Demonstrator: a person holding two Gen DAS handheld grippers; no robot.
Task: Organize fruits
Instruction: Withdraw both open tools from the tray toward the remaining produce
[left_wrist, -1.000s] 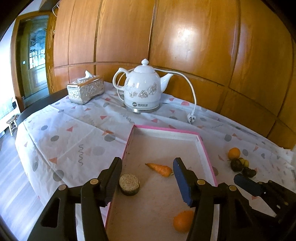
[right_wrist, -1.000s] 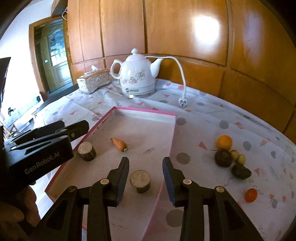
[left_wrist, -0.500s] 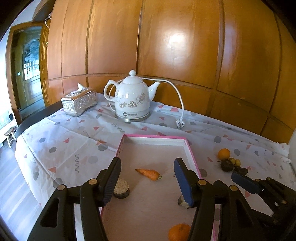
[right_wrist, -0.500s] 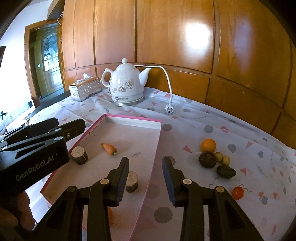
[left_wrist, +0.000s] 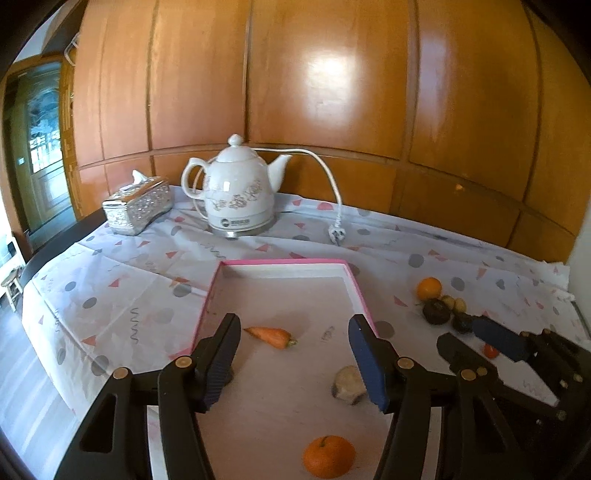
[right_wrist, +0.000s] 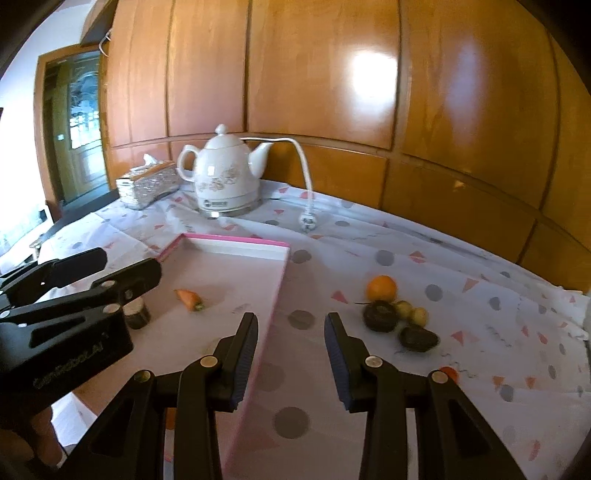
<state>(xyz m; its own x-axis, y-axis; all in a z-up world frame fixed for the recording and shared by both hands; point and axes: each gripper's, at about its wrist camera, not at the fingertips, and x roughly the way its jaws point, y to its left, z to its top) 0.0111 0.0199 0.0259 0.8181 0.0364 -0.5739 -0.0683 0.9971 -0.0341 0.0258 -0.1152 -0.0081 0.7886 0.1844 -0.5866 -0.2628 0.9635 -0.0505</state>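
Two close, downward-tilted wrist views toward wall, sharing tray and kettle.

Blurred white lettering on the side of the left gripper, not legible; small dark label on the white kettle, too small to read.

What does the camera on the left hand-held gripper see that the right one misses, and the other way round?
Only the left wrist view shows the orange lying in the pink-rimmed tray and a pale round chunk beside it. Only the right wrist view shows a dark-barked round chunk unhidden in the tray. Both show the carrot, the white kettle, the tissue box and the fruit pile on the tablecloth.
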